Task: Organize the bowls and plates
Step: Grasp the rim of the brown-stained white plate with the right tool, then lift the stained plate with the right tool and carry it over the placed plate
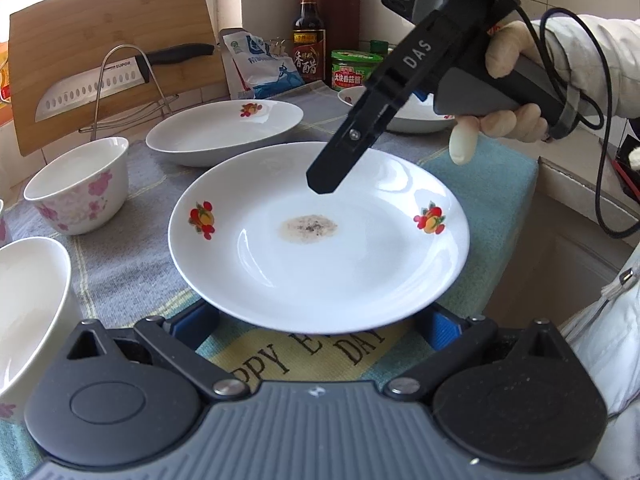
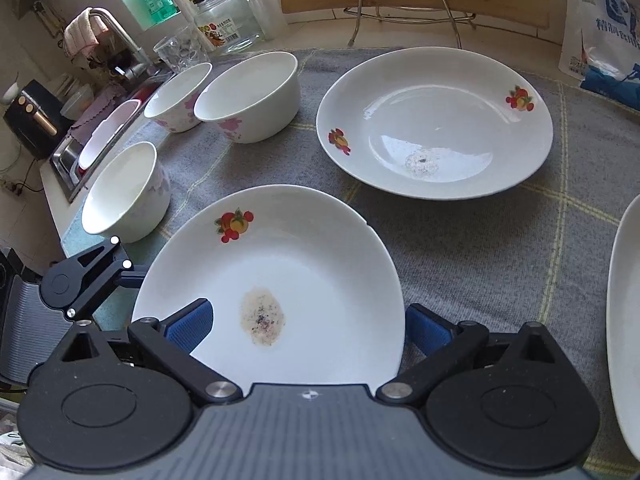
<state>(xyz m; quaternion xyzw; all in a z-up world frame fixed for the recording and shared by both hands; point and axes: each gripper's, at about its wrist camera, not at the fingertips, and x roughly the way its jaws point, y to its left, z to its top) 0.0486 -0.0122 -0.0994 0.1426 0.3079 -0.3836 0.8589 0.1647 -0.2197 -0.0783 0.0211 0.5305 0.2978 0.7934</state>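
Note:
A white plate with fruit decals and a brown stain (image 1: 320, 240) lies on the grey cloth, close in front of my left gripper (image 1: 318, 326), whose blue pads sit wide apart under its near rim. The same plate (image 2: 280, 280) fills the right wrist view. My right gripper (image 2: 308, 328) is open, one pad above the plate and one beyond its rim; it also shows from the side (image 1: 324, 184) over the plate. A second plate (image 1: 224, 130) (image 2: 436, 120) lies behind. Three floral bowls (image 2: 248, 96) (image 2: 178, 96) (image 2: 126, 194) stand to the left.
A cutting board with a knife on a wire rack (image 1: 112, 64) stands at the back. A vinegar bottle (image 1: 308, 32), a jar (image 1: 352, 70) and a bag (image 1: 260, 64) line the wall. Another plate (image 2: 624, 320) sits at the right. A sink (image 2: 96, 136) lies to the left.

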